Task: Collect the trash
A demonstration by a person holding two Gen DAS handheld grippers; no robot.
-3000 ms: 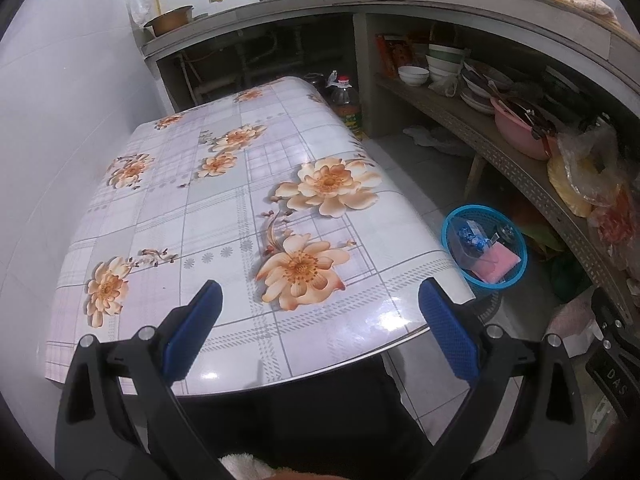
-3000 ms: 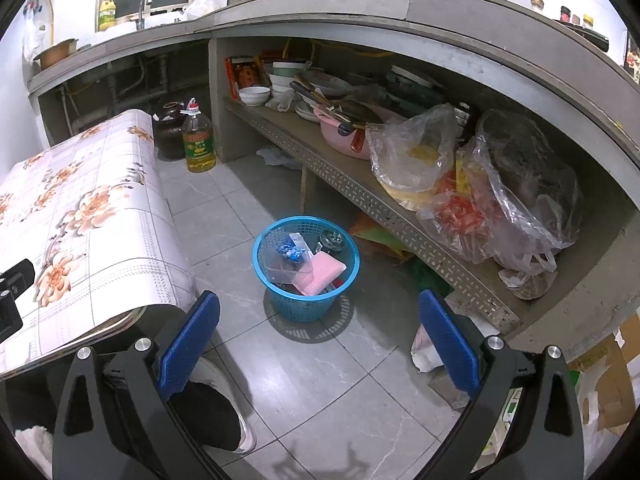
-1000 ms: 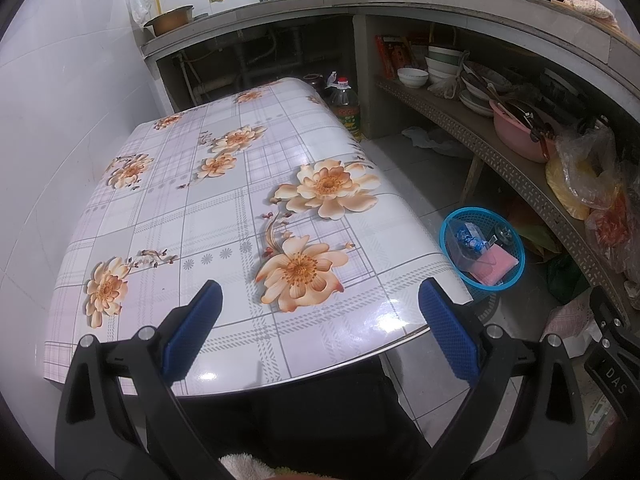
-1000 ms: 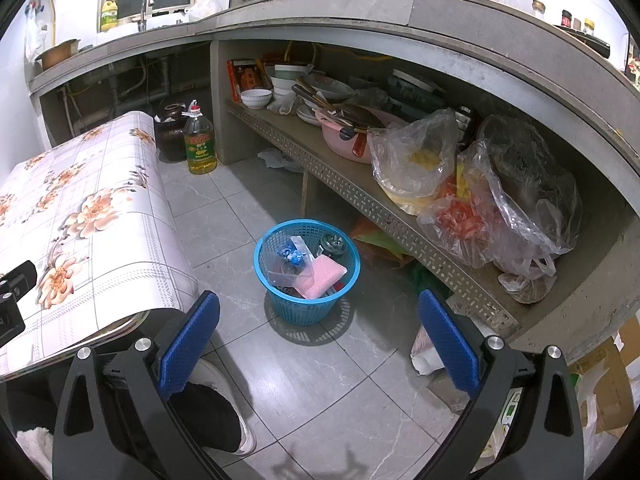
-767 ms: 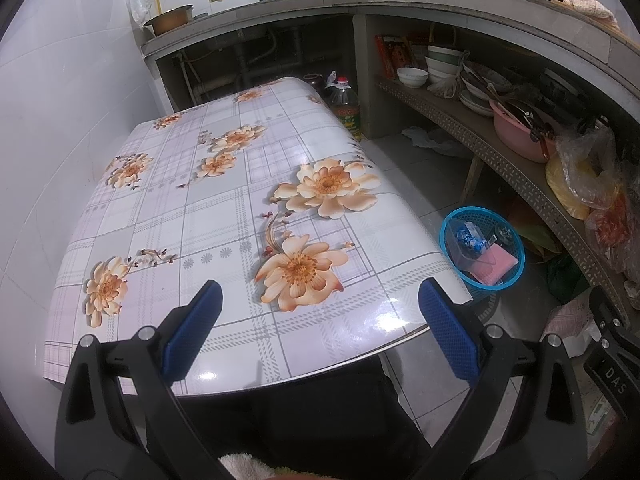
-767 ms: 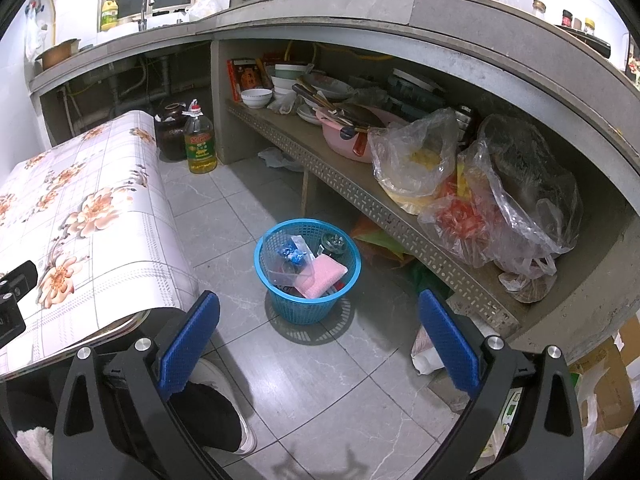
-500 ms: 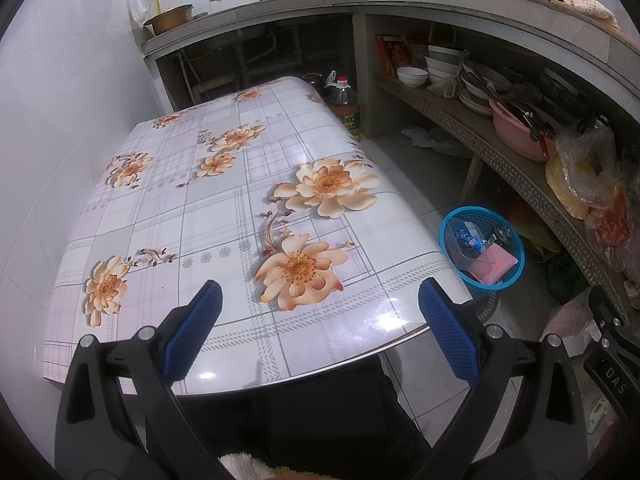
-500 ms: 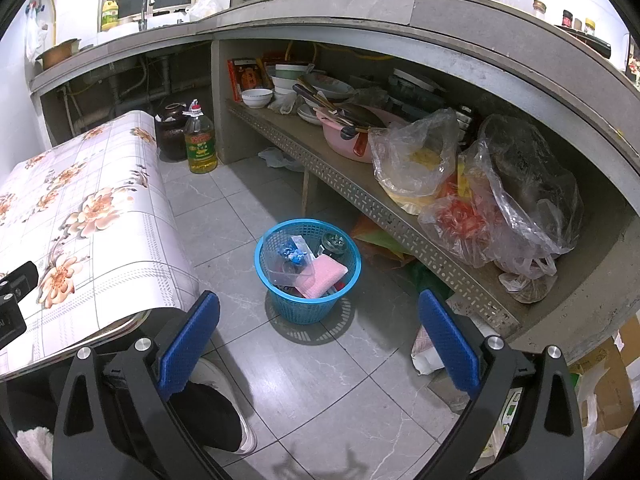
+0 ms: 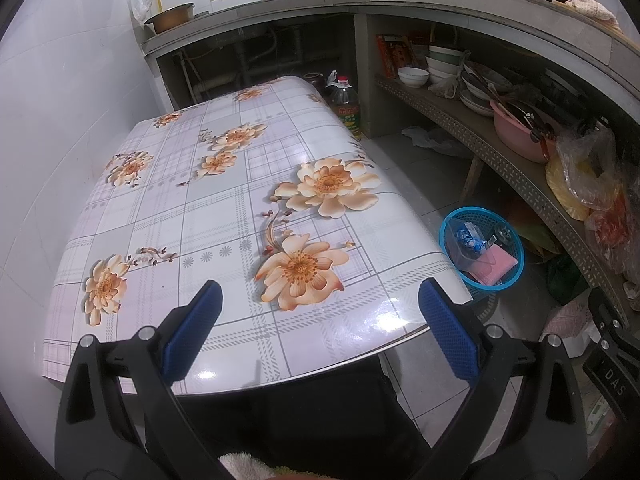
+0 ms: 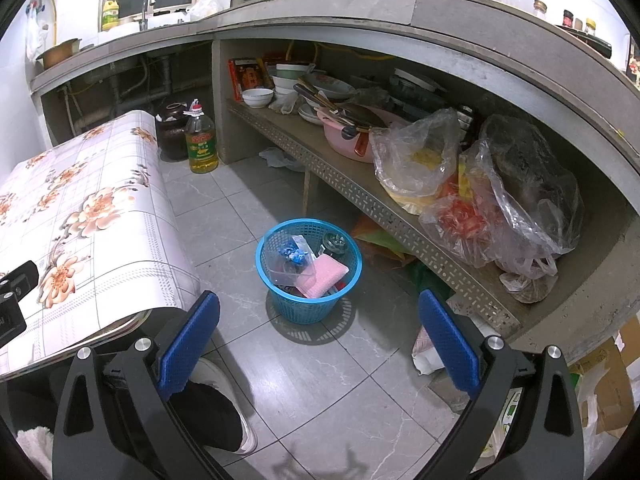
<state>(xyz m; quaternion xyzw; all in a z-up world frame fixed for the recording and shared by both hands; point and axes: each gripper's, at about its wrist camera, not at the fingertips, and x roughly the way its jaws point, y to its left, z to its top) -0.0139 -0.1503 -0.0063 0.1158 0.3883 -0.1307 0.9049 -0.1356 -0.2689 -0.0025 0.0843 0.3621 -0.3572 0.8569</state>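
Observation:
A blue mesh trash basket (image 10: pixel 280 236) stands on the tiled floor between the table and the shelf. It holds a pink packet (image 10: pixel 326 274), a clear wrapper with blue pieces (image 10: pixel 294 254) and a dark round lid. The basket also shows in the left wrist view (image 9: pixel 452 224). My left gripper (image 9: pixel 320 328) is open and empty above the near edge of the floral table (image 9: pixel 224 208). My right gripper (image 10: pixel 318 340) is open and empty, above the floor, in front of the basket.
A low shelf (image 10: pixel 352 184) on the right carries bowls, a pink basin (image 10: pixel 344 136) and plastic bags (image 10: pixel 424 160). An oil bottle (image 10: pixel 202 140) and a dark jar stand by the table's far end. A crumpled white bag (image 10: pixel 280 158) lies on the floor. My shoe (image 10: pixel 224 396) is below.

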